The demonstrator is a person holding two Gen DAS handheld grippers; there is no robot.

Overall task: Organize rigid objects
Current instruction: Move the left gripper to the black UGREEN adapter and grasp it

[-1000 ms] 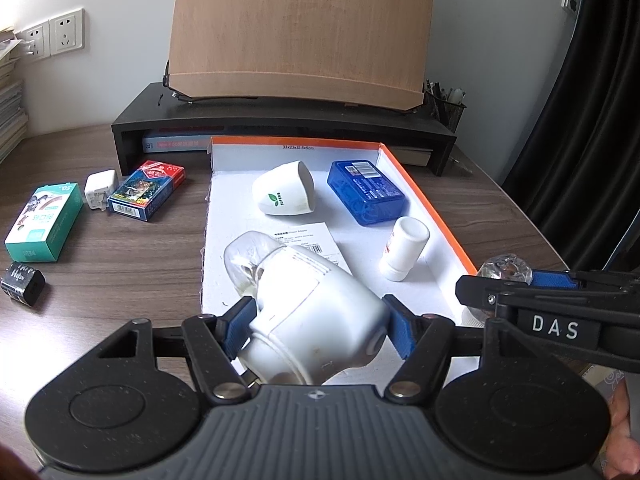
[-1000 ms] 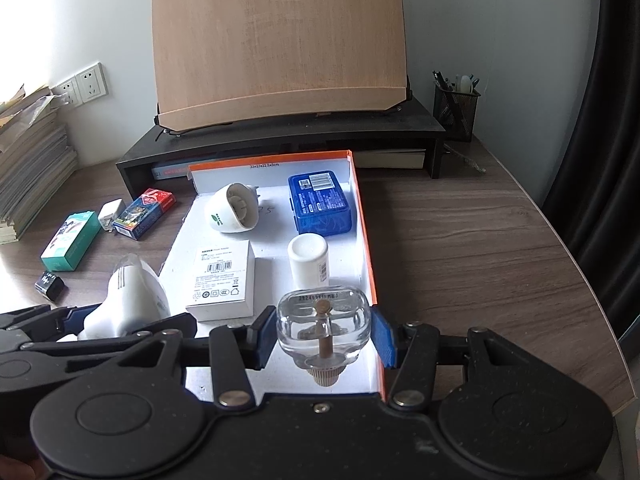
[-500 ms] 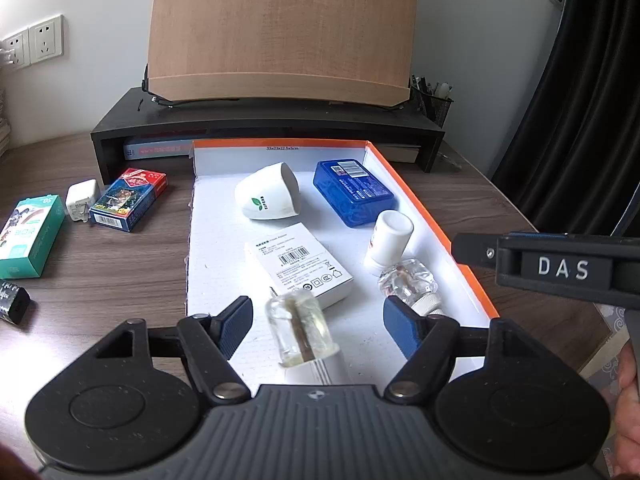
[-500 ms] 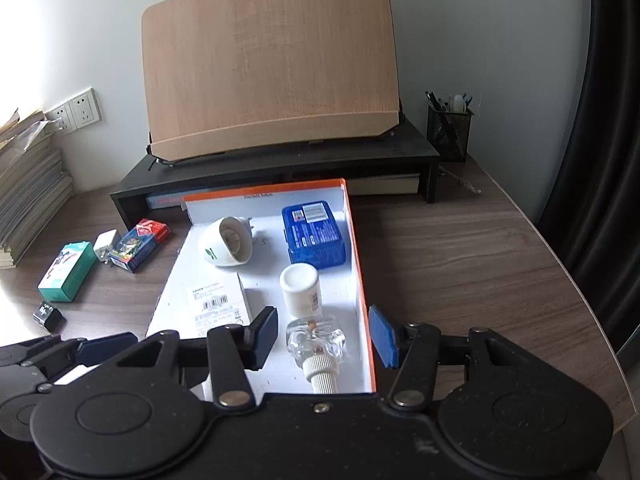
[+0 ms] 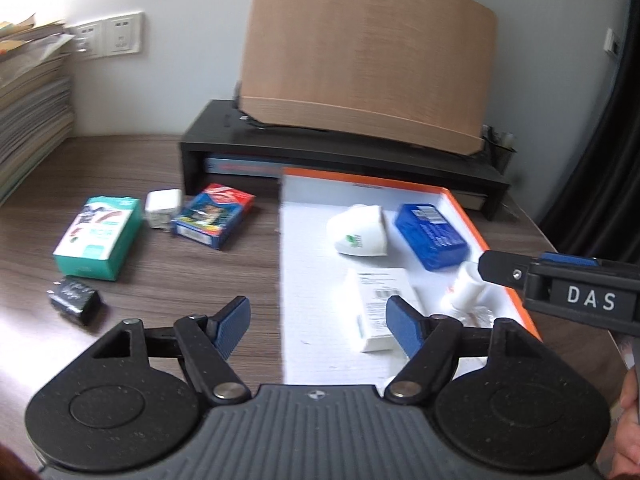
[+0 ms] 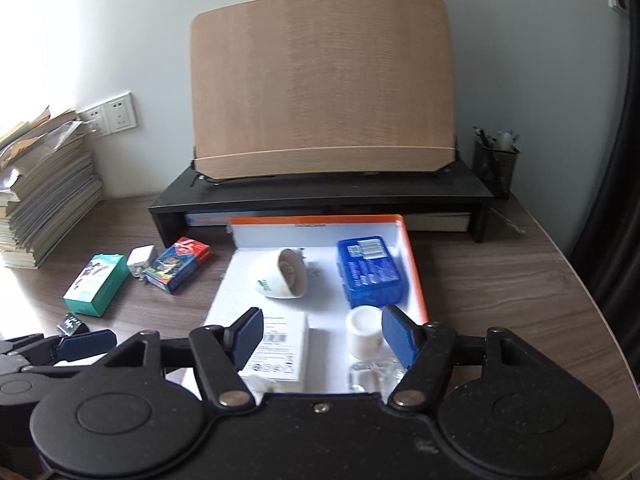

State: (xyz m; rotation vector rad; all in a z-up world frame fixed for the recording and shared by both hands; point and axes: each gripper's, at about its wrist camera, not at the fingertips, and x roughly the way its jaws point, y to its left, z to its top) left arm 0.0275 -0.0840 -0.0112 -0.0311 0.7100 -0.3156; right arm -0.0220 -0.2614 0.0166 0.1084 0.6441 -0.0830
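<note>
Grippers both spread and empty: left gripper (image 5: 318, 325) over bench (image 5: 160, 280) edge of tray (image 5: 472, 220), right gripper (image 6: 322, 338) above tray.

Both looking from above the desk's (image 5: 132, 168) near edge toward the wall; sharing the orange-rimmed tray (image 5: 472, 220) (image 6: 412, 256).

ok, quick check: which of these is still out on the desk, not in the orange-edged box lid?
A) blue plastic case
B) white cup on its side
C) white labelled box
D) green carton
D: the green carton lies on the bare wood left of the box lid, while the blue case, the tipped cup and the white box all sit inside it.
</note>
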